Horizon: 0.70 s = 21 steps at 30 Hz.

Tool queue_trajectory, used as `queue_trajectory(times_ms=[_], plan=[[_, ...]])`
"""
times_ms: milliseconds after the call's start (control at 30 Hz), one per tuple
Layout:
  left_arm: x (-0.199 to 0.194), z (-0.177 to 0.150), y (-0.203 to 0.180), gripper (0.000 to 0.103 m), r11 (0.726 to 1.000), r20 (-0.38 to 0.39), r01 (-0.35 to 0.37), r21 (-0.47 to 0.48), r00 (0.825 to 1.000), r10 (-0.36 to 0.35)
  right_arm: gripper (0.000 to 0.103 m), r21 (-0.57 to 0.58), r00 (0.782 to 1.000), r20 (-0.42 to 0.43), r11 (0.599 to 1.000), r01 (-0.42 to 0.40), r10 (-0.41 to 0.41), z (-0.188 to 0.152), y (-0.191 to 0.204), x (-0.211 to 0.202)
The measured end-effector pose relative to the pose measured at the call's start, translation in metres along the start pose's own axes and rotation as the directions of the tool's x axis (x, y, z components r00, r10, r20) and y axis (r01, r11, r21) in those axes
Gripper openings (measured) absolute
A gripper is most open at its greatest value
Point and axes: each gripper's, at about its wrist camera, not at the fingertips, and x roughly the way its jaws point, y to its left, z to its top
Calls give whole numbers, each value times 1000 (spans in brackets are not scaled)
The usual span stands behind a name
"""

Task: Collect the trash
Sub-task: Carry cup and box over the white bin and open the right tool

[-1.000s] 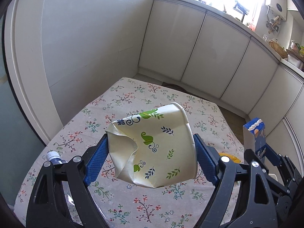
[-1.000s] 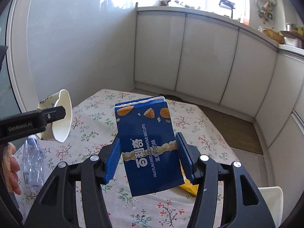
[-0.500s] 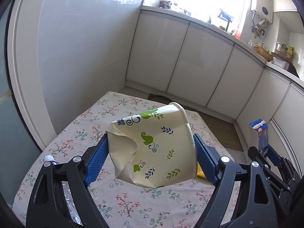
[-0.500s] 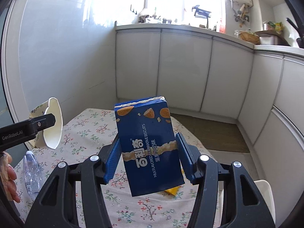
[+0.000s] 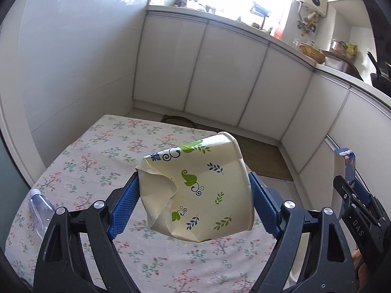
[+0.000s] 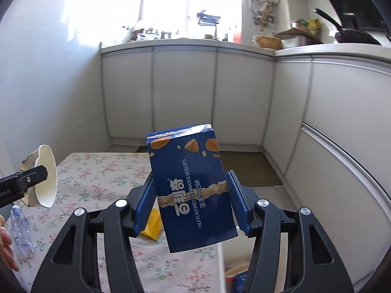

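The left gripper (image 5: 194,205) is clamped on a crushed paper cup (image 5: 195,190) at frame centre; the right gripper (image 6: 189,201) is clamped on a blue biscuit box (image 6: 193,190), both clear above the floral table (image 5: 97,151). The carry step is judged in hand. A bin must next be reached; a plastic bottle (image 5: 40,210) at lower left remains uncollected.

Crumpled paper cup (image 5: 195,190) clamped in jaws — above floral tablecloth (image 5: 102,151)

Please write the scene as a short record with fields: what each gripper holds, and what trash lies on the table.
left gripper: shut on crushed paper cup, lifted above table
right gripper: shut on blue biscuit box, lifted above table
table: floral cloth
trash on table: plastic bottle; yellow wrapper
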Motion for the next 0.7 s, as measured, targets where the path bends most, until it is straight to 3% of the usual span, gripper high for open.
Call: queue_trajectory(times_ms=[333,500,633,700], plan=[[4,-15,-71,82,993,-28,80,89,997,-78,56,80,987,-52,984,158,-154,-14,-81,-8],[10,-24,-103,82,983,-55,117,139,992,-110,56,92,960,-133,961,260,-247,-23,-106,0],[17,-35,-133,82,972,-85,154,175,986,-141,57,113,935,-245,951,289,-255,-36,-133,14],[24,-40,-149,82,966,-106,174,193,982,-156,68,127,931,-267,948,291,-250,-40,-140,16]])
